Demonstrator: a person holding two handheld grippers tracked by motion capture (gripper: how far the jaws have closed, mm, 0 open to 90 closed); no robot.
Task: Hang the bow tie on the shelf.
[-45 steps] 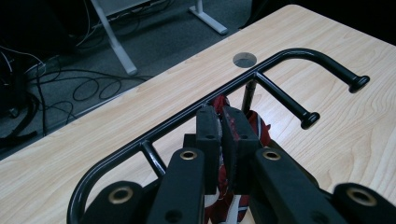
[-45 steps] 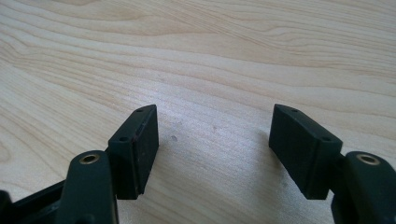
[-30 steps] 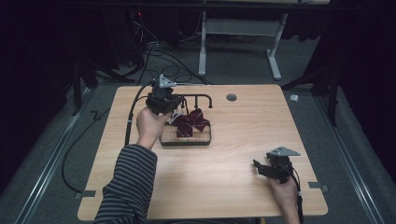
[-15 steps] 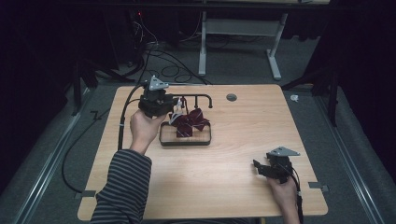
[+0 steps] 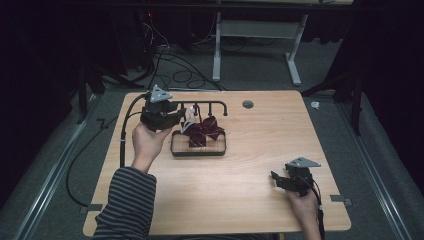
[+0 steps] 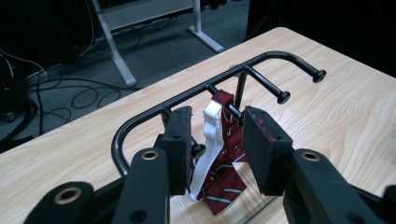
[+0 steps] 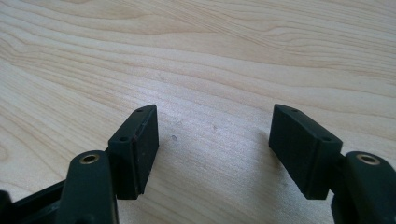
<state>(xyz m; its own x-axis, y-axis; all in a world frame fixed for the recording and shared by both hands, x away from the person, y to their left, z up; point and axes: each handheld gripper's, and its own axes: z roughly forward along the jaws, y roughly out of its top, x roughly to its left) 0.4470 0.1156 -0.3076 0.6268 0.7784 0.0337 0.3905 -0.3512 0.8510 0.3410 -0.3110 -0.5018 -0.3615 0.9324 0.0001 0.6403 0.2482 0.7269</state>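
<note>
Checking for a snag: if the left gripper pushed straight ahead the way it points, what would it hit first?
Most likely the white hanger with the red striped tie draped from the black rack; both hang between the open jaws of the left gripper, which have just been opening. Depth is hard to judge.

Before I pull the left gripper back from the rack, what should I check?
1. Left gripper free of the tie: ok. Its fingers have just been opening; the tie hangs between them, unpressed.
2. Tie hung on the rack: ok.
3. White clip clear of the fingers: cannot tell, it is close.
4. Right gripper open over bare table: ok.
5. Tie's end inside the tray: cannot tell.
</note>
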